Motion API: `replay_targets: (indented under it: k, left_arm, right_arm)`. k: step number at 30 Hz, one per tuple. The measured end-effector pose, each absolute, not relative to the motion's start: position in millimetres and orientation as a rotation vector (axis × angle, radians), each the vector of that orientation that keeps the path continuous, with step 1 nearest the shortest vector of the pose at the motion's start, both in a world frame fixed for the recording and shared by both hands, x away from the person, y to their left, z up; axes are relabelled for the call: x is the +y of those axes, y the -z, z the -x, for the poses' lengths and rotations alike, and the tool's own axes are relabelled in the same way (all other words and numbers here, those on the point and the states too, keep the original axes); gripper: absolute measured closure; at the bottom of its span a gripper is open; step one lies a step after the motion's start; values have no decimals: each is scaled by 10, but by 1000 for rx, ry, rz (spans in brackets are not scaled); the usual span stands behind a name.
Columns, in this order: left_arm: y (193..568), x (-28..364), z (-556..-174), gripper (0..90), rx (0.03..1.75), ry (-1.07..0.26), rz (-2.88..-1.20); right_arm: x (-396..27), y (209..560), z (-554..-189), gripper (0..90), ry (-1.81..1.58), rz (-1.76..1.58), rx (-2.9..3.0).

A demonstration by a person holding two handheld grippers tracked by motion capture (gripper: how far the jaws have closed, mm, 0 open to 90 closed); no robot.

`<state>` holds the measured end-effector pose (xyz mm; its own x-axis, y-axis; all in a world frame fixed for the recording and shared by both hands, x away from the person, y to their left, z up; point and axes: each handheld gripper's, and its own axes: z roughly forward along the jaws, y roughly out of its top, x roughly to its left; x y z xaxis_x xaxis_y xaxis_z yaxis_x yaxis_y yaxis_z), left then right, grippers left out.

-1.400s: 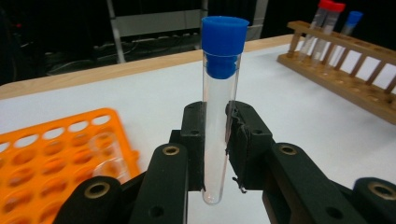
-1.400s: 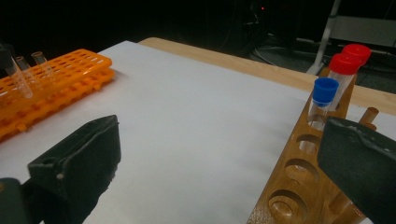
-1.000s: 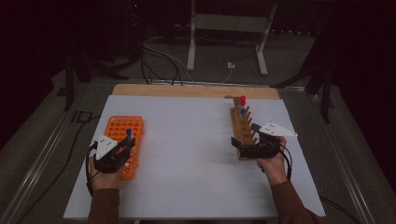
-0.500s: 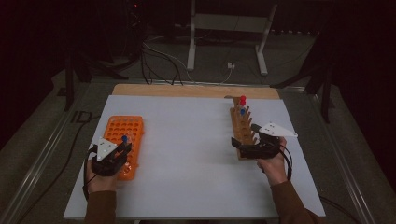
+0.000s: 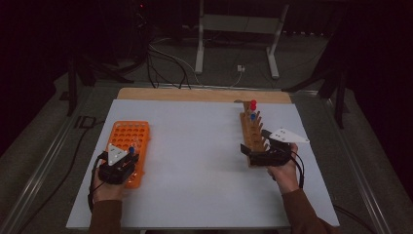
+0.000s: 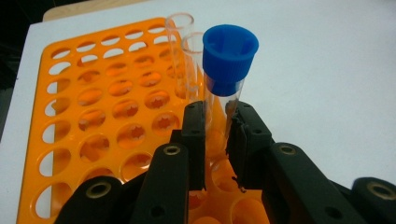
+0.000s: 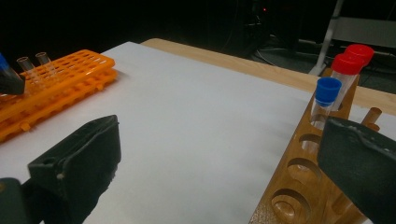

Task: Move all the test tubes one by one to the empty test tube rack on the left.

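two racks sit on the table: an orange rack and a wooden rack. the orange rack bears two open tubes; its near edge is cut off. the left gripper clamps one blue-capped tube over that rack. the right gripper gapes wide beside the wooden rack, which carries three capped tubes.

No text, label, brand, number or sign can be read in any of the views. No marking is seen on the orange plastic tube rack, the blue-capped clear tube, the wooden tube rack or the white table top.
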<state>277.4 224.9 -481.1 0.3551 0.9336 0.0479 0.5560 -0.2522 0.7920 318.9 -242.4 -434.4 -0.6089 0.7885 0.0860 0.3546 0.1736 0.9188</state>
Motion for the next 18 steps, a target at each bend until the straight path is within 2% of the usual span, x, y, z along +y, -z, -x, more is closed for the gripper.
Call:
replay_targets:
  k: [11, 18]
  left_arm:
    - [4834, 2241, -2790, 764, 1310, -682, -1943]
    - [4779, 2249, -2741, 622, 1300, -683, -1896]
  right_arm:
    - [-2409, 4350, -3191, 2, -1422, -1071, 2051]
    - [-2413, 4353, -3196, 2, -1422, -1072, 2052]
